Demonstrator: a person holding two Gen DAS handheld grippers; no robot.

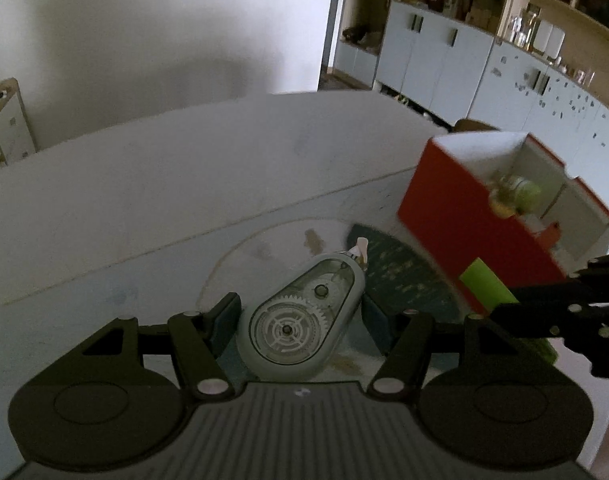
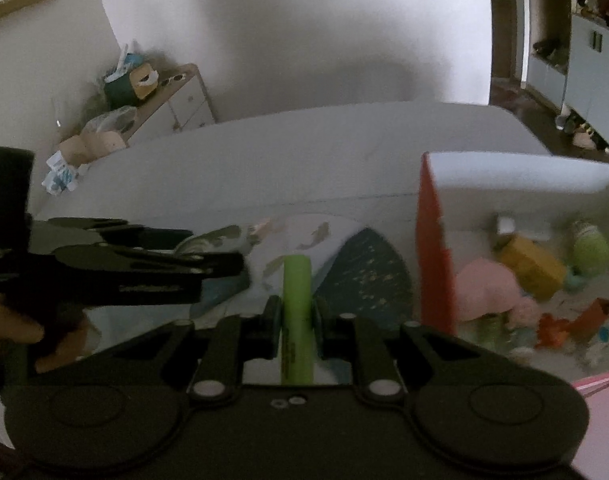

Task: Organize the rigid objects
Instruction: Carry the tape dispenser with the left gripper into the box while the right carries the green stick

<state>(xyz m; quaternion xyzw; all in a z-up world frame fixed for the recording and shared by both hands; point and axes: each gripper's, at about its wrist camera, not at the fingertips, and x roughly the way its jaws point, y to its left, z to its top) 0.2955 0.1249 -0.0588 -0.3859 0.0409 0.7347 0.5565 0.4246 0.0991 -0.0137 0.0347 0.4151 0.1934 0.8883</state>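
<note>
The left wrist camera sits just behind the left tool (image 1: 300,312) and looks low and close over the counter (image 1: 152,208) toward a white wall, with the red box (image 1: 464,216) near on its right side and the cupboards far back. The right wrist camera sits just behind the right tool (image 2: 296,312) and looks the same way, very near the red box (image 2: 432,248), and it can see down inside. Both views share the counter, the red box, the dark fan-shaped print (image 1: 404,276) (image 2: 364,276), and each sees the other tool.

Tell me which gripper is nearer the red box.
Right. The right gripper, holding the highlighter, is just beside the red box; the left gripper, holding the tape dispenser, sits farther left.
</note>
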